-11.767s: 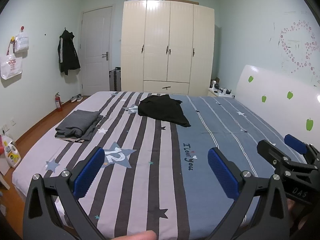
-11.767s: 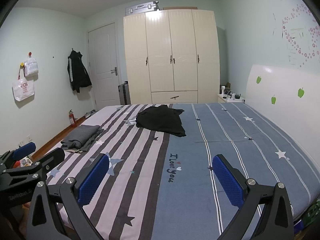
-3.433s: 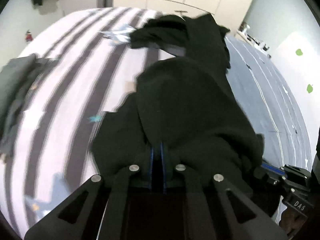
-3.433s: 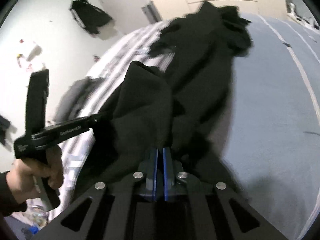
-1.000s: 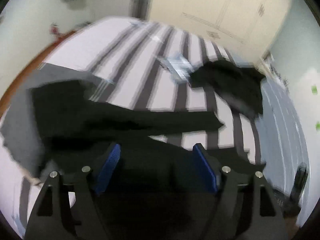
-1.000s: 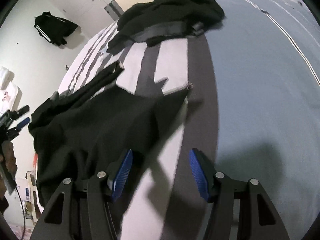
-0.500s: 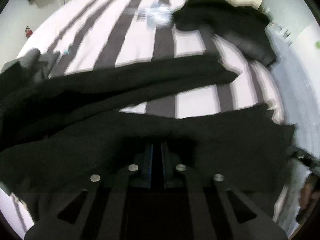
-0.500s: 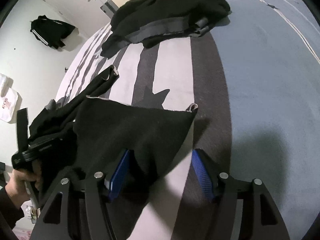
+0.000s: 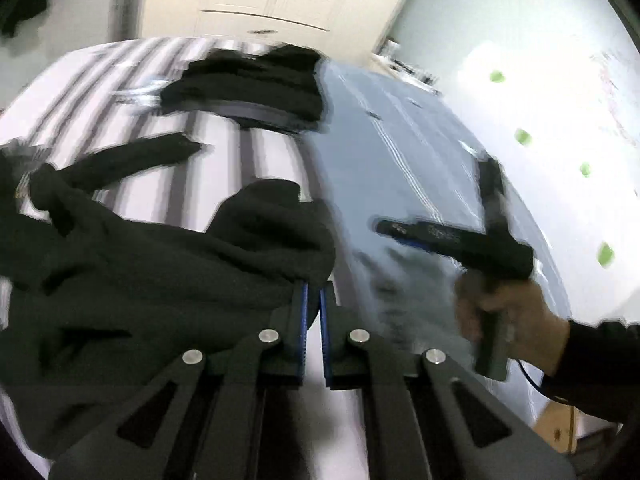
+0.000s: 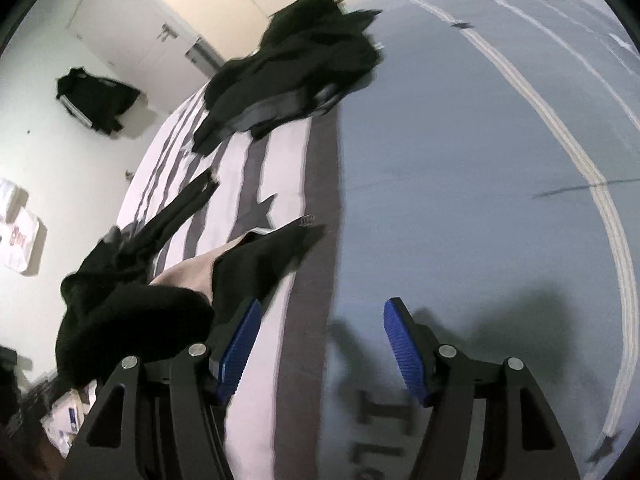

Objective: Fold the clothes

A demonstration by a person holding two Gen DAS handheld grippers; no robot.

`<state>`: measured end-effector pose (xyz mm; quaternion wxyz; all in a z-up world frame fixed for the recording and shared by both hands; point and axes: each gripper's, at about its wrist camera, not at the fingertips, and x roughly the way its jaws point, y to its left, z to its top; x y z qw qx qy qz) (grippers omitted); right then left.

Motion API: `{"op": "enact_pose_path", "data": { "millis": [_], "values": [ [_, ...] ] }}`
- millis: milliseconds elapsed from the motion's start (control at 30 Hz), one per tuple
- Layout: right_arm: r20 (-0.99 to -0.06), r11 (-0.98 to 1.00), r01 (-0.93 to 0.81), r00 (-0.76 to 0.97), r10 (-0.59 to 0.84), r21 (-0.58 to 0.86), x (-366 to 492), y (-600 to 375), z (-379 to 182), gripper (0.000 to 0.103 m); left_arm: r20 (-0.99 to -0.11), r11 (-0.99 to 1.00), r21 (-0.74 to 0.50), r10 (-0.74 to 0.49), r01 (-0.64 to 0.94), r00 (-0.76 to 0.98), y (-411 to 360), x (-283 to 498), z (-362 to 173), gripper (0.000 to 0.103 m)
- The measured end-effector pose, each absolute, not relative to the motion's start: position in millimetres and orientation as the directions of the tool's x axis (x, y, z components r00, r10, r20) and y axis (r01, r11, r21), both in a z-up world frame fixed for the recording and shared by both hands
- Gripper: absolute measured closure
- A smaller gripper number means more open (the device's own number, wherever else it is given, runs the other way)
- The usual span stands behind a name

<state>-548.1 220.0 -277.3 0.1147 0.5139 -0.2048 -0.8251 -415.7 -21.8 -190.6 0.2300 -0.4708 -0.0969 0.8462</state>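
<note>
The bed [image 9: 404, 168] is carrying everything — its striped half to the left, its plain blue half to the right — and two black garments are lying on it, well apart. The black garment [image 9: 152, 276] being worked on is sprawling over the near striped side, its long axis running left to right across the stripes, one sleeve [image 9: 132, 158] trailing off toward the far left, and a rumpled edge is bunching up just ahead of the left gripper [image 9: 313, 304]. That gripper is pinching the cloth, its blue pads drawn nearly together on the fold. The second black pile [image 10: 296, 68] is sitting farther up the bed near the seam between stripes and blue. The right gripper [image 10: 322, 344] is hanging over the blue half with its jaws spread wide and nothing between them — the garment is lying to its left, so the left gripper is the nearer one
</note>
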Motion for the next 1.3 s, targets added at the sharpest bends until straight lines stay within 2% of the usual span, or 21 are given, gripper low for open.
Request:
{"op": "enact_pose_path", "data": {
  "millis": [100, 233, 300, 333, 367, 433, 600, 667, 700, 867, 1067, 1100, 1133, 1167, 1300],
  "values": [
    [-0.809, -0.904, -0.04, -0.464, -0.361, 0.426, -540.6, 245.7, -264.9, 0.042, -0.749, -0.843, -0.421, 0.531, -0.335, -0.396, 40.0, -404.6, -206.4, 0.099],
    [-0.812, -0.912, -0.094, -0.498, -0.304, 0.399, -530.0, 290.3, -247.4, 0.042, -0.739, -0.804, -0.433, 0.575, -0.407, -0.351, 83.0, -399.6, -207.4, 0.098],
    [-0.821, -0.922, -0.111, -0.503, -0.271, 0.372, -523.7, 306.5, -242.1, 0.042, -0.734, -0.808, -0.437, 0.574, -0.394, -0.362, 72.9, -402.0, -197.9, 0.093],
    [-0.823, -0.925, -0.109, -0.503, -0.264, 0.364, -521.3, 310.5, -240.7, 0.042, -0.729, -0.814, -0.441, 0.571, -0.378, -0.379, 62.3, -405.0, -191.8, 0.082],
    [-0.824, -0.93, -0.103, -0.506, -0.256, 0.353, -518.2, 311.7, -239.4, 0.042, -0.727, -0.83, -0.433, 0.553, -0.353, -0.408, 46.1, -410.4, -184.9, 0.074],
    [-0.825, -0.938, -0.092, -0.509, -0.245, 0.335, -512.7, 311.5, -238.4, 0.042, -0.735, -0.865, -0.406, 0.501, -0.295, -0.457, 12.2, -423.0, -178.8, 0.07],
    [-0.836, -0.951, -0.087, -0.505, -0.214, 0.296, -501.2, 294.8, -244.4, 0.042, -0.786, -0.96, -0.26, 0.272, -0.101, -0.555, -74.8, -459.2, -191.3, 0.063],
    [-0.842, -0.959, -0.077, -0.501, -0.198, 0.272, -493.2, 282.3, -245.8, 0.042, -0.792, -0.976, -0.217, 0.193, -0.029, -0.579, -104.0, -476.1, -197.8, 0.045],
    [-0.845, -0.963, -0.067, -0.499, -0.194, 0.261, -488.1, 274.7, -246.5, 0.042, -0.798, -0.978, -0.206, 0.165, 0.006, -0.58, -116.7, -487.3, -203.9, 0.042],
    [-0.851, -0.968, -0.005, -0.478, -0.217, 0.25, -461.6, 225.2, -248.5, 0.042, -0.83, -0.976, -0.185, 0.093, 0.115, -0.55, -169.9, -548.1, -235.4, 0.037],
    [-0.856, -0.964, 0.046, -0.45, -0.256, 0.263, -437.5, 165.3, -256.2, 0.042, -0.898, -0.984, -0.163, 0.119, 0.069, -0.423, -170.0, -603.0, -281.7, 0.038],
    [-0.856, -0.961, 0.046, -0.445, -0.264, 0.272, -436.7, 158.8, -257.9, 0.042, -0.905, -0.985, -0.161, 0.123, 0.06, -0.408, -168.8, -604.2, -287.8, 0.046],
    [-0.856, -0.959, 0.045, -0.441, -0.271, 0.281, -435.9, 152.3, -259.5, 0.042, -0.909, -0.987, -0.151, 0.119, 0.049, -0.398, -167.3, -603.4, -290.6, 0.087],
    [-0.856, -0.956, 0.044, -0.436, -0.279, 0.289, -435.1, 145.8, -261.2, 0.042, -0.914, -0.99, -0.138, 0.113, 0.037, -0.39, -165.6, -602.4, -292.3, 0.095],
    [-0.838, -0.954, 0.048, -0.467, -0.283, 0.295, -437.9, 133.8, -247.8, 0.042, -0.857, -0.965, -0.245, 0.26, -0.091, -0.445, -146.7, -572.7, -268.2, 0.095]
  ]
}}
